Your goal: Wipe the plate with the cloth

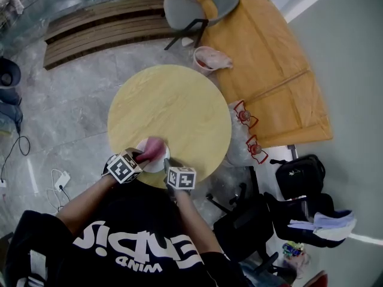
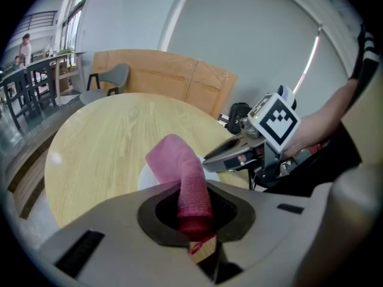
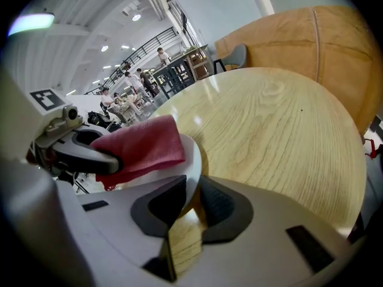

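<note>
Left gripper (image 1: 141, 156) holding pink cloth (image 1: 154, 148) on plate (image 1: 155, 167), round wooden table (image 1: 179, 103)

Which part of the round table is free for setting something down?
Bare: all the table beyond the plate, to its far and side edges. Crowded: the near edge, where the left gripper holds the cloth on the plate and the right gripper clamps its rim.

We find the table (image 1: 179, 100) top open across its far, left and right parts; a gripper could pass there freely. The near edge is crowded. The plate (image 1: 157, 167) sits there with the cloth (image 1: 154, 148) on it. The left gripper (image 1: 142, 156) is clamped on the cloth and the right gripper (image 1: 168, 164) on the plate's rim, the two close together. A chair (image 1: 185, 11) stands beyond the far edge, and a black chair (image 1: 242, 220) near right of the table.
</note>
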`<state>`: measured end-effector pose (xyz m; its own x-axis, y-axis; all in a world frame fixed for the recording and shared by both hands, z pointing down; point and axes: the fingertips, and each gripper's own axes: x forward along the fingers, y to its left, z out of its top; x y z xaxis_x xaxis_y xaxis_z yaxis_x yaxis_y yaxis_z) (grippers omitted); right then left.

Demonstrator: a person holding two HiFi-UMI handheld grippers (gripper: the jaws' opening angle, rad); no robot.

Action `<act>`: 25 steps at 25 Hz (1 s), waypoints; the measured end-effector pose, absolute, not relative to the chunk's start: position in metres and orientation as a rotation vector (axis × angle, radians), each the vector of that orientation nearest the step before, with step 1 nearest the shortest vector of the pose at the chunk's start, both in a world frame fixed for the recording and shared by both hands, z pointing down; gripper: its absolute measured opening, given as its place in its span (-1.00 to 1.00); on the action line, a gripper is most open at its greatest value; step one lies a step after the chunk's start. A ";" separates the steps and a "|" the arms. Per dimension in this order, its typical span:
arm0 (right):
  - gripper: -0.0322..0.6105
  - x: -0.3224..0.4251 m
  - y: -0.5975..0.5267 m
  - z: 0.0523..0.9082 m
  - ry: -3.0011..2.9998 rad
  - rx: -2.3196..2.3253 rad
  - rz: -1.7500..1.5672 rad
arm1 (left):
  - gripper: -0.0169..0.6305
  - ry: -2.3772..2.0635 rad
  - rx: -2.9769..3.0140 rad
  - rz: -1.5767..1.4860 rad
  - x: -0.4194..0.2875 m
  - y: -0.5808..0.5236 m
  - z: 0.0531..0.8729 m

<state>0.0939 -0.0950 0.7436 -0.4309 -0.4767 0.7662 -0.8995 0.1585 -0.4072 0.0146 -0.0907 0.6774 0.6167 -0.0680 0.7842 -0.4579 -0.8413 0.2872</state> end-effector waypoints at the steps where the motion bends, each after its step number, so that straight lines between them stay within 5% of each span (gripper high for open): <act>1: -0.63 0.094 -0.095 0.744 -1.976 1.305 1.208 | -0.80 -0.386 2.382 1.134 0.020 -0.085 0.677; 25: -0.64 0.093 -0.095 0.744 -1.946 1.354 1.149 | -0.80 -0.209 2.290 1.172 0.055 -0.042 0.712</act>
